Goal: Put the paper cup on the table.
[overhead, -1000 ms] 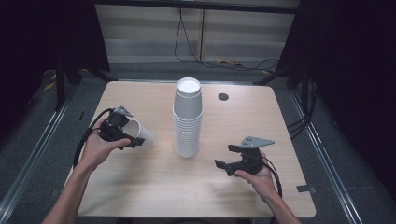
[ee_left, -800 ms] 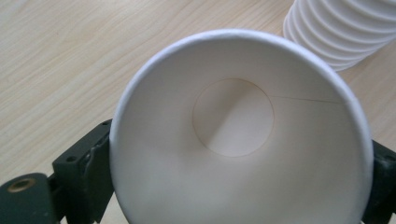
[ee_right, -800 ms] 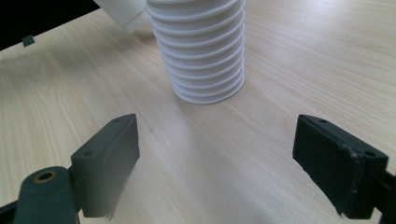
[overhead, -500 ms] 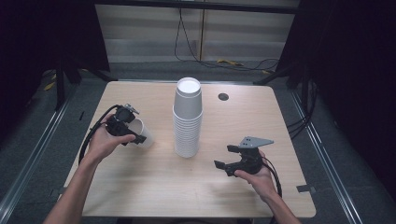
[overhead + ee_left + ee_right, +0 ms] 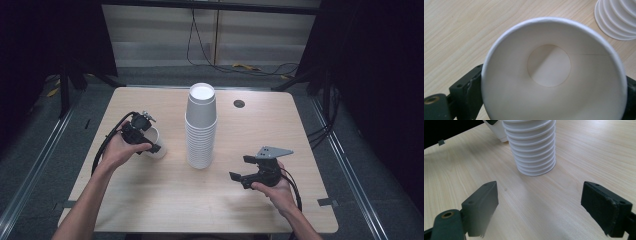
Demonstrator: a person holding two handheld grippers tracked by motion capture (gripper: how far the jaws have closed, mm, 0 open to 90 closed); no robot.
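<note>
A tall stack of white paper cups stands upside down at the middle of the wooden table. Left of it my left gripper is shut on a single white paper cup, held mouth up close to the tabletop. The left gripper view looks straight into that cup, with a black jaw on either side of its rim. My right gripper rests low at the right front, open, nothing between its jaws. The right gripper view faces the stack's base across bare wood.
A small dark round grommet sits in the table's far right part. Cables trail from both grippers toward the front edge. Dark floor and rails surround the table.
My left gripper has turned the cup from lying tilted on its side to nearly upright and shifted it slightly toward the stack. The right gripper has stayed in place.
</note>
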